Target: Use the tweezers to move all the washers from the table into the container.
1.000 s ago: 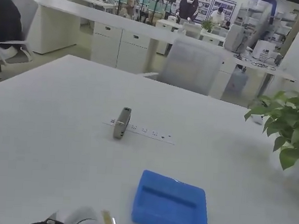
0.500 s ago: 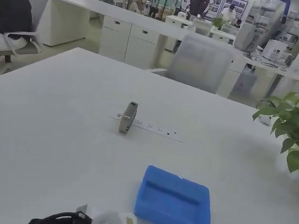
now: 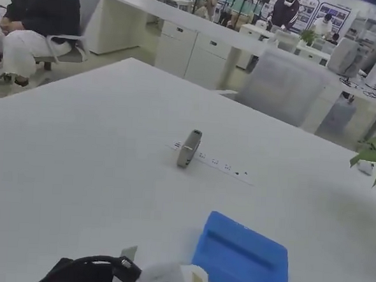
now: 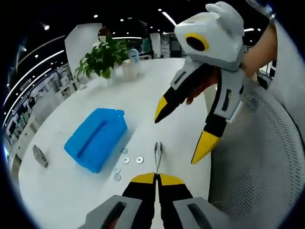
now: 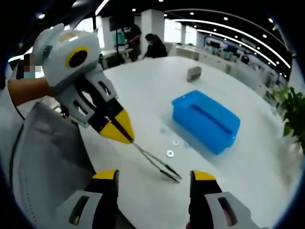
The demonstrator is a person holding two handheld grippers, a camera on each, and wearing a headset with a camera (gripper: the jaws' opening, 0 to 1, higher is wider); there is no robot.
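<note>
Pinching the tweezers [image 4: 157, 151] by the rear end in the left gripper [image 4: 156, 179], yellow tips pressed together on the metal, so that the thin legs run straight out toward 12 o'clock in the left gripper view as a finer reach beyond the jaws. Held that way, most likely, because flat washers [image 4: 126, 160] lying on the tabletop [image 4: 157, 90] give wide jaws nothing to bite. With those washers scattered loose at 9 to 10 o'clock of the tweezer legs, near but apart from them, and just beside the near wall of the blue container [image 4: 97, 138] farther out at 10 o'clock: a short carry, by the look of it. Nothing caught between the tweezer tips; nothing made out inside the container either, so judged as barely begun. Hanging above the tabletop at 1 o'clock in the same view, the right gripper [image 4: 181, 130], jaws spread wide and holding nothing; placed there, probably, to squeeze or steady the tweezer legs, since a clamp on the rear end alone cannot close the tips. From the right gripper view, tweezer tips low over the tabletop between the spread jaws, with the nearest washer just beyond at 12 o'clock and the container at 1 o'clock. Worth guarding against: a washer skating away under the tips.
</note>
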